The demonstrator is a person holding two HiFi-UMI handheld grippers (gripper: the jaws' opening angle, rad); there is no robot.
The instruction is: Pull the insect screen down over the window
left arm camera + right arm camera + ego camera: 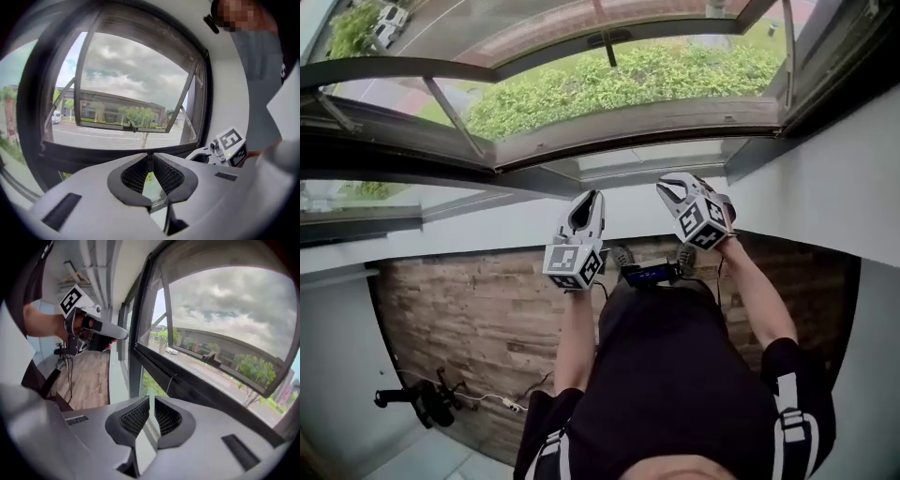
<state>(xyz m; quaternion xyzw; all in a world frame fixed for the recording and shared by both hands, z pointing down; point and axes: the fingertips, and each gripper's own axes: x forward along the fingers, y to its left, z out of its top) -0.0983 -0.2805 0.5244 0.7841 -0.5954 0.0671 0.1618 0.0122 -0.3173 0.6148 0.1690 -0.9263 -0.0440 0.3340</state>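
Note:
The window stands open, its dark-framed sash swung outward over a street and shrubs. No screen mesh shows across the opening. A thin cord hangs by the dark lower frame bar. My left gripper and right gripper are raised side by side in front of the white ledge under the window. The left gripper has only a narrow gap between its jaws, with nothing in it. The right gripper is likewise slightly open and holds nothing.
A white wall closes the right side. Below lies a wood-patterned floor with a black object and cables at the left. A small device with a blue display hangs at the person's waist.

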